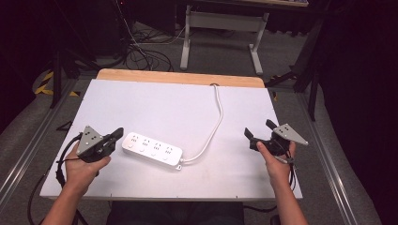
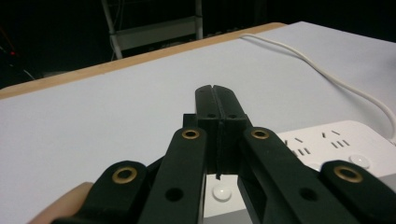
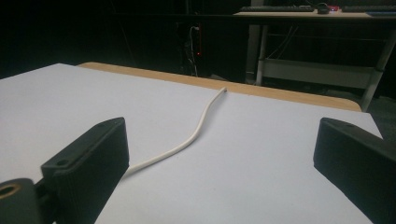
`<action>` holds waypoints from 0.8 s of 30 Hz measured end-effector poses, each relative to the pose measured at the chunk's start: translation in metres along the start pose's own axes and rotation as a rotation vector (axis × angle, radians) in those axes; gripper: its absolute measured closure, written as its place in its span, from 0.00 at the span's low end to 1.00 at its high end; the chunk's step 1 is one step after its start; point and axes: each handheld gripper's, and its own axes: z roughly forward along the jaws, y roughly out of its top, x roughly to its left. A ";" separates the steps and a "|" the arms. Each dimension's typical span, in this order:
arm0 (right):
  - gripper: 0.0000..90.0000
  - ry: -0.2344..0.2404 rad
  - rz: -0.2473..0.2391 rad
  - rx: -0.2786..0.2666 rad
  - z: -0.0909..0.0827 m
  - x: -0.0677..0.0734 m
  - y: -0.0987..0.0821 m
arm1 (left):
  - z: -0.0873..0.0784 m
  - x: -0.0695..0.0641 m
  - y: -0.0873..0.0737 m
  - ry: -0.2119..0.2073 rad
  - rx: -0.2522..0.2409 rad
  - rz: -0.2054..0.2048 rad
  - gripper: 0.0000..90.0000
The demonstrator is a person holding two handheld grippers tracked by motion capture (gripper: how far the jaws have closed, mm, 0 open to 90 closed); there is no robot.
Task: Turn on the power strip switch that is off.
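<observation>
on white table (image 1: 141, 103): left gripper (image 1: 119, 132) pressed together beside power strip (image 1: 152, 149); right gripper (image 1: 258, 131) spread wide, empty.

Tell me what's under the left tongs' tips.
The shut left tongs sit above the white plastic power strip's near end; a round button shows, the rest there is covered.

The power strip (image 1: 152, 150) lies on the tabletop (image 1: 155, 101) at about 7 o'clock from its centre. Its cable (image 1: 213, 126) leaves the strip's 4 o'clock end and runs toward 12 o'clock, reaching the far edge. The left gripper (image 1: 118, 133) sits just beside the strip's 9 o'clock end — jaws pointing toward 3 o'clock. The right gripper (image 1: 259, 131) sits at 4 o'clock near the tabletop's edge, well apart from the cable.
</observation>
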 end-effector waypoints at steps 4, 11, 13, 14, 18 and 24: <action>0.04 -0.003 -0.002 0.005 0.000 0.000 0.000 | 0.007 -0.007 0.001 -0.032 0.030 0.015 1.00; 0.05 -0.002 -0.006 0.010 0.001 0.001 0.000 | 0.019 -0.019 0.001 -0.084 0.098 0.070 1.00; 0.05 -0.002 -0.009 0.010 0.001 0.001 0.000 | 0.023 -0.021 0.000 -0.092 0.116 0.081 1.00; 0.05 -0.003 -0.007 0.011 0.000 0.001 -0.001 | 0.025 -0.023 -0.001 -0.101 0.143 0.078 1.00; 0.05 -0.003 -0.007 0.012 0.000 0.001 -0.001 | 0.030 -0.024 -0.003 -0.109 0.181 0.083 1.00; 0.05 -0.001 -0.009 0.012 0.001 0.002 -0.001 | 0.041 -0.027 -0.008 -0.114 0.240 0.091 1.00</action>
